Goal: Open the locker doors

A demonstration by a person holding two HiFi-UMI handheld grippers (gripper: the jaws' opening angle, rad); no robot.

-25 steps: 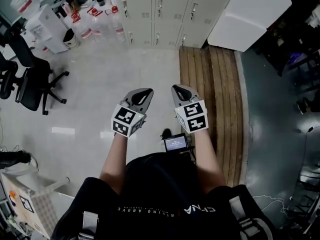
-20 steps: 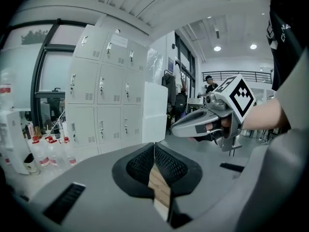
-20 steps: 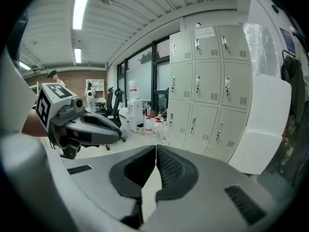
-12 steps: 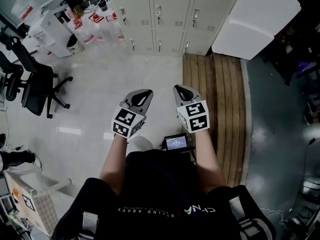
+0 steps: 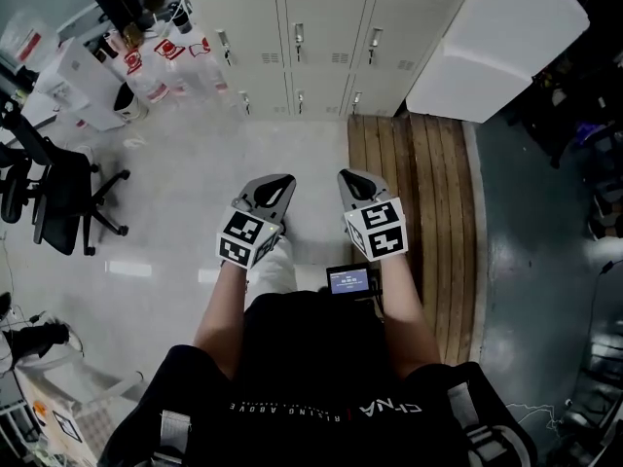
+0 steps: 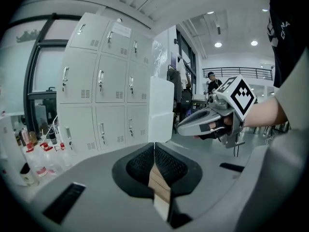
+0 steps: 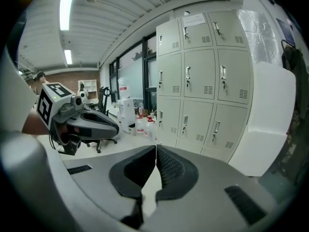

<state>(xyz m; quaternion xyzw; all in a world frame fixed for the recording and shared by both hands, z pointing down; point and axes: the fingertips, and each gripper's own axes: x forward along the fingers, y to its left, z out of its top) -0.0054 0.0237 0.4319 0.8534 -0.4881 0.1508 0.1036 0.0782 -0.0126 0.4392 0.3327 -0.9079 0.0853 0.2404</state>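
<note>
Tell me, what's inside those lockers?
Nothing inside shows, because every door in view on the lockers is shut. Only the outsides can be seen: handles, little vent slots and a paper label near the top.

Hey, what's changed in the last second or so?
The person has stepped slightly nearer the lockers, a pale leg swinging forward. Unchanged: left gripper and right gripper side by side, jaws shut and empty; locker doors closed.
</note>
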